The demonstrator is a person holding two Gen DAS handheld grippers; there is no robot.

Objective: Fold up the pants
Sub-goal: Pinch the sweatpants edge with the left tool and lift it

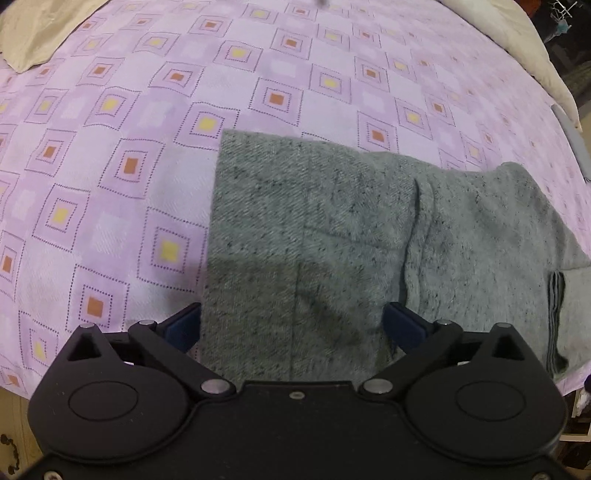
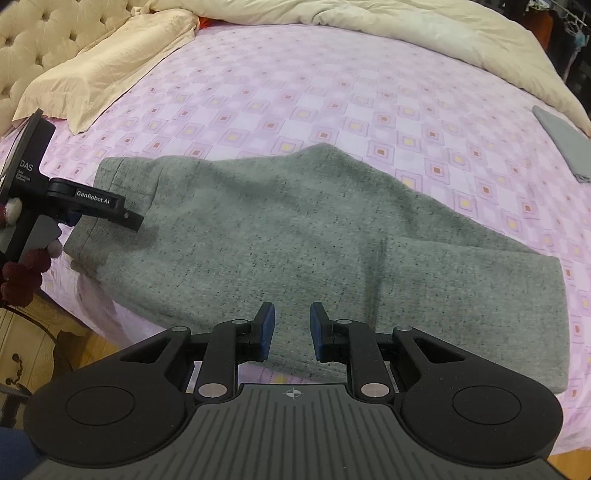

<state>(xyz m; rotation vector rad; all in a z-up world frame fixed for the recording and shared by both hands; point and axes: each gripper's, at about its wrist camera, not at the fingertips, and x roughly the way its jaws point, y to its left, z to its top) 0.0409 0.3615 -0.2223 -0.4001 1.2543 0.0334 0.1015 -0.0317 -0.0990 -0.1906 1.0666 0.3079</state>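
Note:
Grey speckled pants (image 2: 280,236) lie folded on the purple checked bedsheet (image 2: 332,92) near the bed's front edge. In the left wrist view the pants (image 1: 332,229) fill the lower middle, and a fold of the cloth lies between the wide-spread fingers of my left gripper (image 1: 291,328). The left gripper is open, its blue pads (image 1: 183,328) on either side of the cloth. It also shows in the right wrist view (image 2: 110,210) over the pants' left end. My right gripper (image 2: 291,328) is open with a narrow gap and empty, just above the pants' near edge.
A cream pillow (image 2: 107,70) lies at the back left and a cream duvet (image 2: 424,33) is bunched along the back right. A grey folded cloth (image 2: 565,140) lies at the right edge. A wooden cabinet (image 2: 26,343) stands below the bed's left corner.

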